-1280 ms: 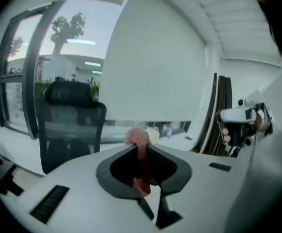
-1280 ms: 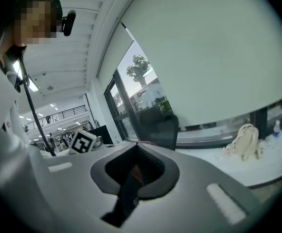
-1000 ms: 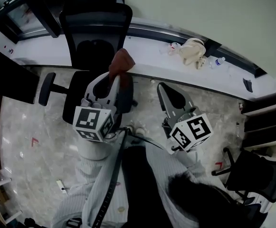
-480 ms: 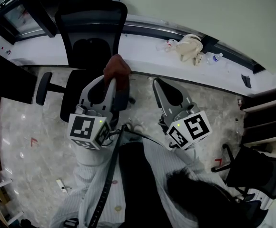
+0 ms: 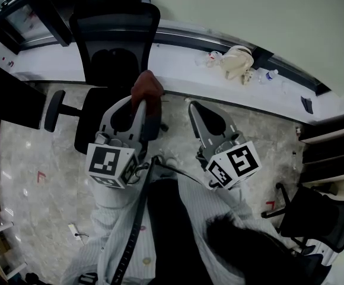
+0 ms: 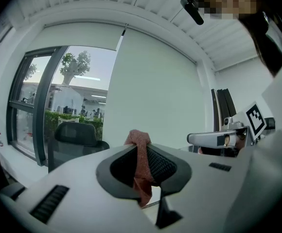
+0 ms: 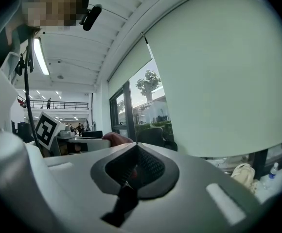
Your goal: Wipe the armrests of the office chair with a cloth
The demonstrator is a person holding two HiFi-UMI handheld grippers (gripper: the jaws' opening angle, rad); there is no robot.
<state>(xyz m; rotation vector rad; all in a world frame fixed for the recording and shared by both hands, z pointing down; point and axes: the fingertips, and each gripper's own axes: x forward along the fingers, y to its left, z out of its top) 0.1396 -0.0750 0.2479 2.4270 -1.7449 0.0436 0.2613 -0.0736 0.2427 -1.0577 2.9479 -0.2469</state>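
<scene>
A black office chair [image 5: 115,37] stands in front of me by the white ledge, and its left armrest [image 5: 53,110] sticks out over the floor. My left gripper [image 5: 143,101] is shut on a reddish-brown cloth [image 5: 147,86], which bunches above the jaw tips at the chair's right side. The right armrest is hidden beneath the gripper and cloth. In the left gripper view the cloth [image 6: 141,166] hangs pinched between the jaws, with the chair [image 6: 75,136] beyond. My right gripper [image 5: 191,107] hovers just right of the left one, jaws together, nothing in them [image 7: 137,144].
A white ledge [image 5: 178,61] runs along the wall, with a beige bag [image 5: 237,63] and a small bottle [image 5: 273,75] on it. A second black chair [image 5: 320,218] stands at the lower right. A dark desk edge [image 5: 6,97] lies at the left.
The left gripper and its cloth have drawn back slightly toward me. The right gripper has barely shifted.
</scene>
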